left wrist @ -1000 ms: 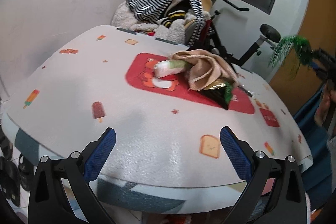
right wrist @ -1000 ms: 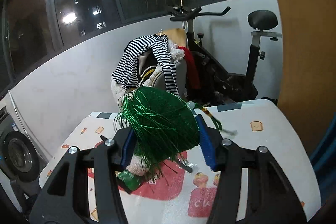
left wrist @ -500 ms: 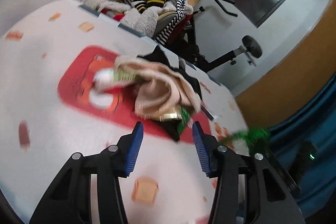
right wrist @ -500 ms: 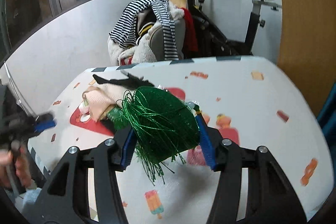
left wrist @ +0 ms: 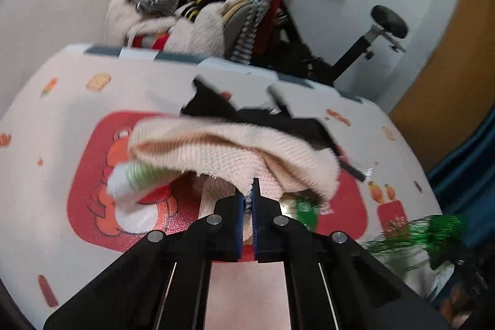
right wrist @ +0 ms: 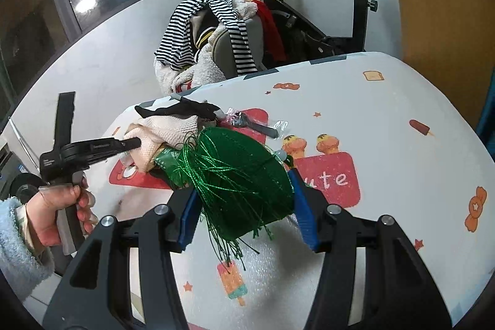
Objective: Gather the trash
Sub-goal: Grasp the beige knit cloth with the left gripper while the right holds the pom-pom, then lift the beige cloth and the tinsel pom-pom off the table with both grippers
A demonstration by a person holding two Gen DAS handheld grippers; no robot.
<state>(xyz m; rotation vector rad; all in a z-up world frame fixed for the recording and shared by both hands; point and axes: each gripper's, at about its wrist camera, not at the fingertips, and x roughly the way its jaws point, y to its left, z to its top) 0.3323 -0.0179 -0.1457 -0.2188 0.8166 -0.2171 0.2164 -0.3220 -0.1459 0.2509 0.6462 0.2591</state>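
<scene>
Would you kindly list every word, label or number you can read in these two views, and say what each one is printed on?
"ute": white letters on the red panel of the tablecloth, right wrist view; any earlier letter is hidden behind the green tinsel bundle.
Left gripper body: small embossed lettering, too small to read.
Green snack wrapper: label blurred, unreadable.
Red patch at the cloth's right, left wrist view: white marks, blurred.

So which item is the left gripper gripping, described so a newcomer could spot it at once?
Find the red panel printed on the white table cover; a small pile of litter lies on it. On top lies the cream knitted cloth, whose near edge is pinched by the left gripper. It is pale and woven, unlike the black piece behind it and the green packet beneath.
</scene>
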